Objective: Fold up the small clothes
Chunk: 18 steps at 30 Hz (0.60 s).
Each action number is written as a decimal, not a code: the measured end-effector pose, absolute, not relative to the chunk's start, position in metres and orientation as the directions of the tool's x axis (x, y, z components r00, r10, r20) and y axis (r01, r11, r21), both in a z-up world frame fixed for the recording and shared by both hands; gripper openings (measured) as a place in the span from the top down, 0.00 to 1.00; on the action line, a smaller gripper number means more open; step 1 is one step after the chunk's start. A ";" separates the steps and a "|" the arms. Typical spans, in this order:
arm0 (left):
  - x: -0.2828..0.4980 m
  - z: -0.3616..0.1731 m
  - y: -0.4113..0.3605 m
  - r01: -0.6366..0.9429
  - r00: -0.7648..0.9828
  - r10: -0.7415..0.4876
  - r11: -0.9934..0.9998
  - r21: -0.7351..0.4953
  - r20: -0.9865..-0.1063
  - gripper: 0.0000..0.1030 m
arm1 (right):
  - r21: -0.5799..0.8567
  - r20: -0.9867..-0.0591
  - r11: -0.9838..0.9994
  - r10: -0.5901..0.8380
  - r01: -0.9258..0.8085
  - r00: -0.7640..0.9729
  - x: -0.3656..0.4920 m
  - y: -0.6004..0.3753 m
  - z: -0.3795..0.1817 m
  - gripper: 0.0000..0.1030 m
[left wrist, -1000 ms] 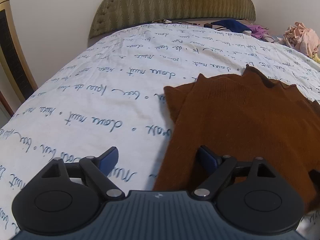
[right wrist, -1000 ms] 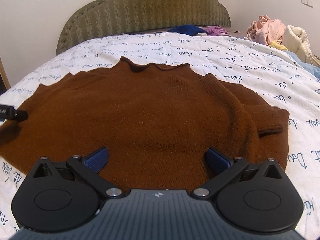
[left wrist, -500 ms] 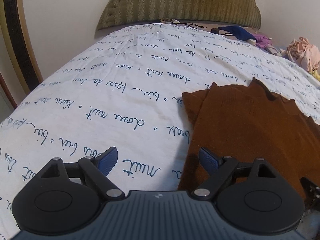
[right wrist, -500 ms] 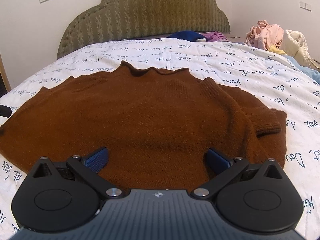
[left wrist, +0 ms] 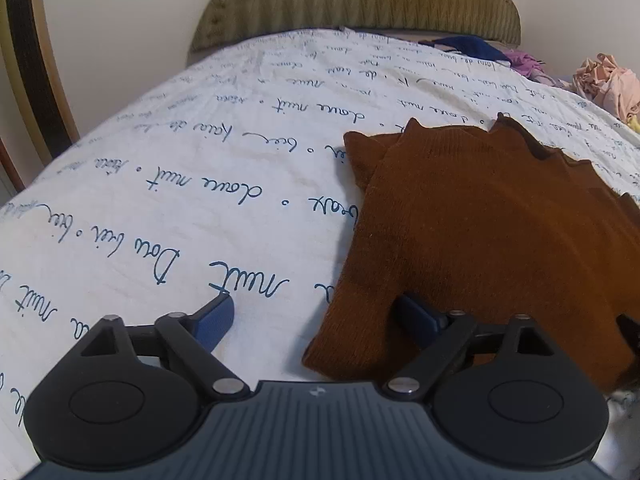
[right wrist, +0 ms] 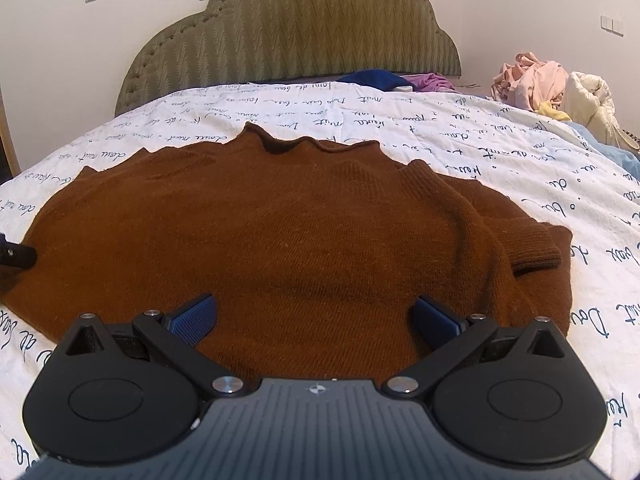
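Nearest, left gripper point(left wrist: 312, 318) spread wide, holding nothing, straddling the near left corner of the rust-brown knitted sweater point(left wrist: 480, 240): right pad on the knit, left pad over bare sheet. Probably the arm best placed to pinch that edge. Right gripper point(right wrist: 314, 316) equally wide, empty, hovering over the hem, garment straight ahead. Sweater flat on the white script-printed bedsheet point(right wrist: 460, 136), long axis crosswise, wavy collar far, right sleeve folded inward, soft ribbed cuff. Beyond, olive quilted scalloped headboard point(right wrist: 296, 32); far right, crumpled pink clothes pile point(right wrist: 532, 80).
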<state>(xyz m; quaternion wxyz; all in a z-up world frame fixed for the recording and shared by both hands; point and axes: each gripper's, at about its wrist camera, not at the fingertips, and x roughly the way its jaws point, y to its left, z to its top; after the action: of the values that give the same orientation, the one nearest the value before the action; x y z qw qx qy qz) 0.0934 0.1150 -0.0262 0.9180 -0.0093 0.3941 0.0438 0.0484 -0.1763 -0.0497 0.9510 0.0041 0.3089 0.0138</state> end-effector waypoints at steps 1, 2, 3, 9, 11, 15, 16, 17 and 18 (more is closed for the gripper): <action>0.091 -0.027 0.113 -0.090 0.693 0.082 0.996 0.027 -0.717 0.10 | 0.016 -0.587 1.000 0.029 -0.024 0.809 0.048 -0.176 -0.050 0.00; 0.089 -0.029 0.112 -0.091 0.701 0.089 0.995 0.036 -0.708 0.10 | 0.016 -0.587 1.000 0.029 -0.024 0.809 0.048 -0.176 -0.050 0.00; 0.088 -0.031 0.110 -0.092 0.709 0.097 0.995 0.044 -0.699 0.09 | 0.016 -0.587 1.000 0.028 -0.024 0.809 0.048 -0.176 -0.050 0.00; 0.079 -0.040 0.105 -0.109 0.757 0.128 0.992 0.070 -0.641 0.03 | 0.016 -0.587 1.000 0.028 -0.024 0.809 0.048 -0.176 -0.050 0.00; 0.079 -0.042 0.106 -0.116 0.759 0.130 0.991 0.064 -0.638 0.02 | 0.016 -0.587 1.000 0.028 -0.024 0.809 0.048 -0.177 -0.050 0.00; 0.079 -0.043 0.108 -0.122 0.764 0.126 0.991 0.051 -0.633 0.01 | 0.016 -0.587 1.000 0.029 -0.024 0.809 0.048 -0.177 -0.050 0.00; 0.078 -0.043 0.108 -0.123 0.765 0.127 0.991 0.051 -0.631 0.01 | 0.016 -0.587 1.000 0.029 -0.024 0.809 0.048 -0.177 -0.050 0.00; 0.078 -0.043 0.107 -0.124 0.767 0.129 0.991 0.052 -0.629 0.01 | 0.016 -0.587 1.000 0.029 -0.024 0.809 0.048 -0.177 -0.050 0.00; 0.077 -0.043 0.107 -0.124 0.768 0.130 0.991 0.053 -0.627 0.01 | 0.016 -0.587 1.000 0.029 -0.024 0.809 0.048 -0.177 -0.050 0.00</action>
<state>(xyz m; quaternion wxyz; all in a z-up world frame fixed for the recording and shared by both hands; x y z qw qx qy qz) 0.0775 0.1072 -0.0432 0.9402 0.0041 0.3338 0.0676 0.0476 -0.1766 -0.0500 0.9510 0.0040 0.3089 0.0139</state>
